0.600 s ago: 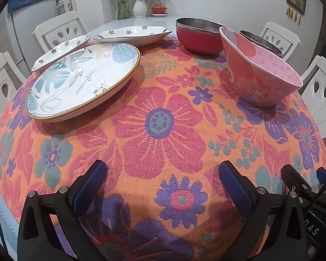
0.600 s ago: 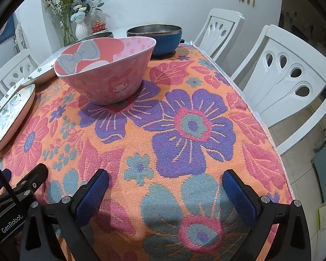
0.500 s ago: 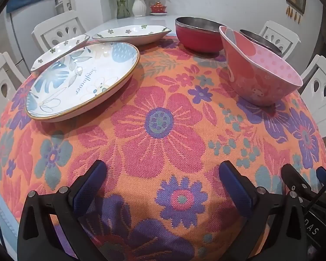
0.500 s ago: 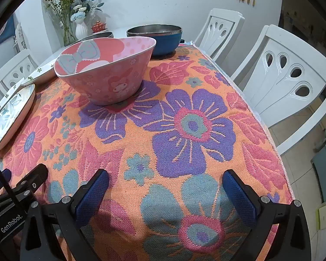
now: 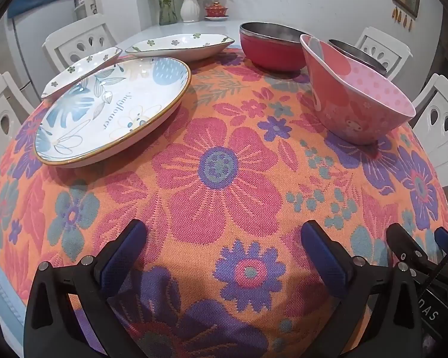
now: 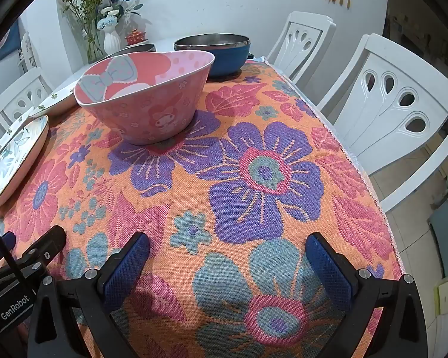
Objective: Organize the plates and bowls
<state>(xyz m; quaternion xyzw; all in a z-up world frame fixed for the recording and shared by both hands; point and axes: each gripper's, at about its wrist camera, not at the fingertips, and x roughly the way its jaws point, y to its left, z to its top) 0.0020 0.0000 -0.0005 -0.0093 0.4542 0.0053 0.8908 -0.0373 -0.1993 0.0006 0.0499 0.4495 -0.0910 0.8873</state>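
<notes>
A round blue-flowered plate (image 5: 113,107) lies at the left of the table, with two white leaf-shaped dishes (image 5: 83,67) (image 5: 179,46) behind it. A pink cartoon bowl (image 5: 355,101) (image 6: 146,95) stands at mid-right. Behind it are a red steel-lined bowl (image 5: 271,47) and a blue steel-lined bowl (image 6: 221,50). My left gripper (image 5: 224,238) is open and empty near the table's front edge. My right gripper (image 6: 227,250) is open and empty, to the right of the left one, well short of the pink bowl.
An orange floral cloth (image 5: 224,164) covers the table. White chairs (image 6: 397,110) stand around it, two close along the right edge. Vases with flowers (image 5: 189,6) and a small red lidded cup (image 5: 215,10) stand at the far end.
The left wrist view has shifted slightly, so the dishes sit a little higher in frame. The right gripper has not moved. Both stay open.
</notes>
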